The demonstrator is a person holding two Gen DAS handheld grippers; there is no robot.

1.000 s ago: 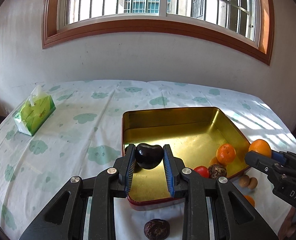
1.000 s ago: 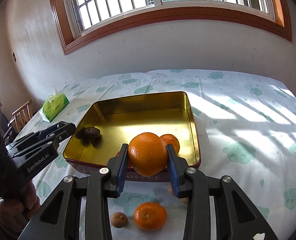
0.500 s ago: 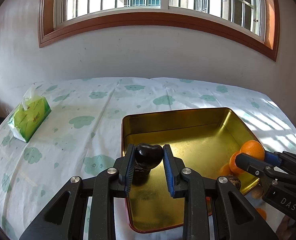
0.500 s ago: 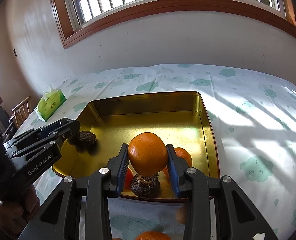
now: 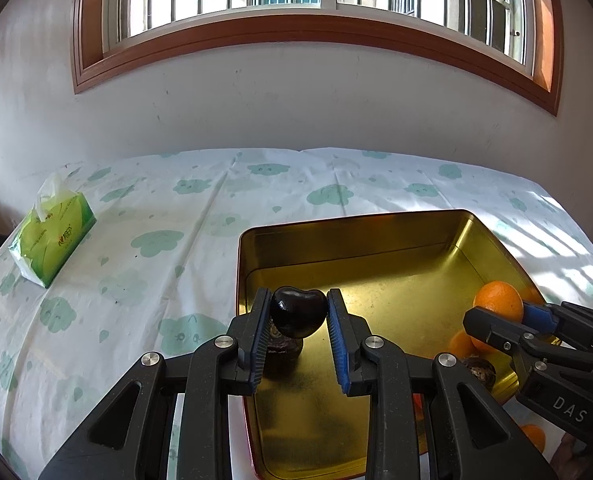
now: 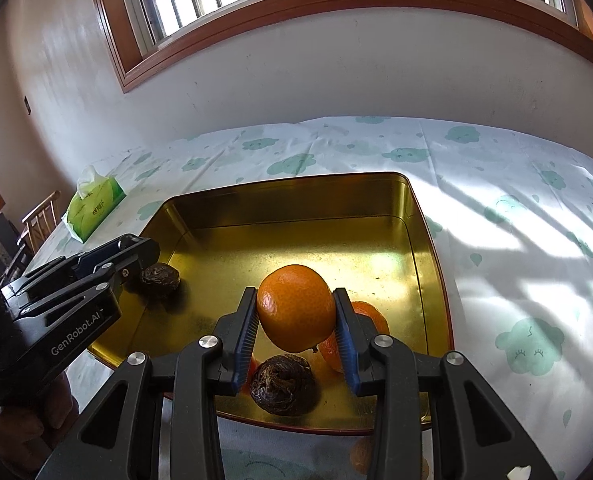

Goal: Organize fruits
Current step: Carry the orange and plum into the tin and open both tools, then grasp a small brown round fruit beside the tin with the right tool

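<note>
Two fruits are being carried at once over the shallow square gold-coloured metal tin (image 5: 376, 240), which is sitting on the white tablecloth printed with green clouds (image 5: 156, 240). A glossy, dark, heart-shaped fruit (image 5: 298, 312) is being pinched between the blue-padded jaws of the left gripper (image 5: 298, 334), while a round orange mandarin (image 6: 295, 307) is being clamped between the pads of the right gripper (image 6: 296, 334). Compared with a second earlier, both grippers are being brought further forward and a little lower, so the near rim of the tin is now being passed: the dark fruit is being held above a wrinkled brown fruit (image 6: 160, 276) by the tin's left wall, and the mandarin is being held above another wrinkled brown fruit (image 6: 282, 384) and a second mandarin (image 6: 372, 314) near the front right. Neither grip is being loosened (no gap is being shown at the pads). Both fruits are being judged close to release, since each is being kept over its own kind. A further mandarin (image 5: 534, 438) is being left outside the tin, so sorting is being judged unfinished. A green tissue pack (image 5: 52, 236) is being left untouched well to the left.
</note>
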